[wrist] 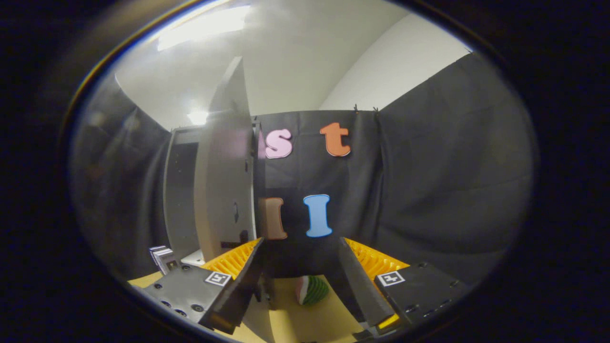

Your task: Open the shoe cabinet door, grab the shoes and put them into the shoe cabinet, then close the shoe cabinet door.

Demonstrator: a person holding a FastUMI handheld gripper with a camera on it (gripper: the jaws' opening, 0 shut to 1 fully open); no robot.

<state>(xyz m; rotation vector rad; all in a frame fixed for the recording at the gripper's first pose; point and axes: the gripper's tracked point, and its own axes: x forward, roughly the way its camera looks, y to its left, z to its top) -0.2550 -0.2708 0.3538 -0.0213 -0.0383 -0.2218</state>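
Gripper point(301, 267): I read the fingers as spread, nothing between them
Cabinet point(181, 200): ahead and left of my fingers, standing tall
Door point(224, 176): swung open, its edge toward me, just left of the left finger
Shoes: I can't pick them out (the small striped thing point(312, 289) on the table point(310, 319) between the fingers looks like a toy, not a shoe)
Next move, my guess: door is done, so I turn away from the cabinet to find the shoes
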